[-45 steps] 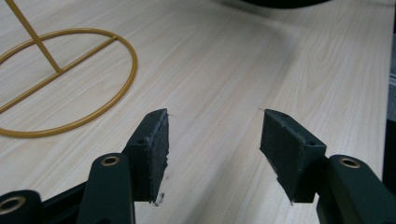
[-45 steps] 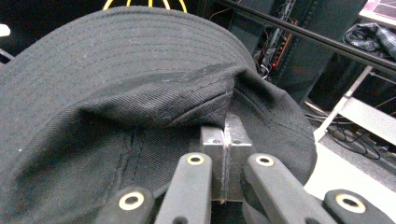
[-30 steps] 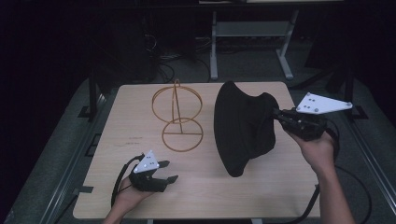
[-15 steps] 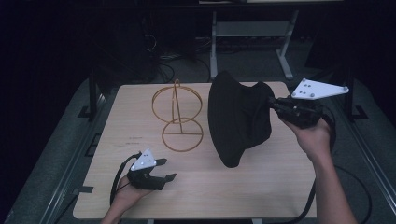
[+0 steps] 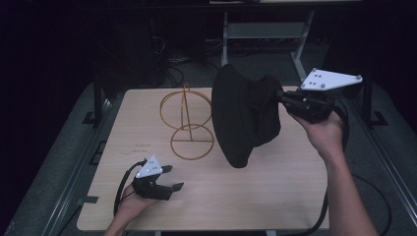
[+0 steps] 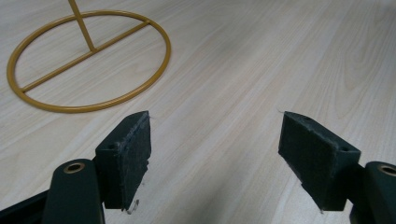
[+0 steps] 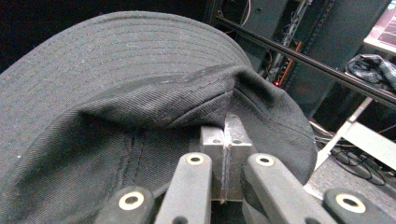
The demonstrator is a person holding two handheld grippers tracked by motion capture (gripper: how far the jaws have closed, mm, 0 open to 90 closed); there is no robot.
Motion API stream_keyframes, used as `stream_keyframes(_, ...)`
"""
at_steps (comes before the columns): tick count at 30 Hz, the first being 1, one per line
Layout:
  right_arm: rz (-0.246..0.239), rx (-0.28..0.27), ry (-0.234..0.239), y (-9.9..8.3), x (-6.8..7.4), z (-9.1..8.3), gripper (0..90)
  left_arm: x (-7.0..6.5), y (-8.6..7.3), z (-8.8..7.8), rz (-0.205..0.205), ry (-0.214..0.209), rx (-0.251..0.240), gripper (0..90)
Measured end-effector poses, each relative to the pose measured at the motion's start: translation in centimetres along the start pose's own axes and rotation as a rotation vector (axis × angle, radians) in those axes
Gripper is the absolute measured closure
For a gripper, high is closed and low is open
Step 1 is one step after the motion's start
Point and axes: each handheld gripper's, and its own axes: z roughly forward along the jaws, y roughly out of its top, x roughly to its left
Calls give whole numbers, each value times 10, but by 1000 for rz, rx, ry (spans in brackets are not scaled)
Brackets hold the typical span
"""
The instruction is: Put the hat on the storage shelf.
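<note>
**Two grippers at a wooden table: one lifts a black hat, one rests open**

Two hand-held grippers are at work over a light wooden table (image 5: 275,196). At the right side, the right gripper (image 5: 284,98) is held up in the air by a hand (image 5: 324,132), its grey three-cornered plate on top. Its jaws are pressed together on the fabric of a black bucket hat (image 5: 246,115); in the right gripper view the two pads meet with a fold of the hat's cloth (image 7: 140,116) pinched between them, and the stitched brim arches above. The hat hangs clear of the table, tilted on edge, with its lower rim above the middle of the tabletop and its left side just beside a gold wire hat stand (image 5: 189,125).

That stand sits at the far middle-left of the table: a flat ring base with a crossbar, an upright rod, and an upper ring standing on edge. Nothing is on it.

At the near left, the left gripper (image 5: 169,178) lies low over the table in the person's left hand (image 5: 130,206), pointing right. Its jaws have just been opening and stand wide apart with nothing between them; the left gripper view shows only bare wood grain between the two black pads (image 6: 130,149), with the stand's base ring (image 6: 88,60) lying farther off to the left.

Beyond the table's far edge, dark floor, cables and a grey metal frame (image 5: 260,32) are visible.
</note>
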Motion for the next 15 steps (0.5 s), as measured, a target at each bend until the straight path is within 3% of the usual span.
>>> stream_keyframes(7,5,-2,19,17,-2,15,897,4,-1,-2,17,8,12,246)
stream_keyframes(15,7,-10,36,31,-3,29,897,5,-1,-2,4,10,6,245)
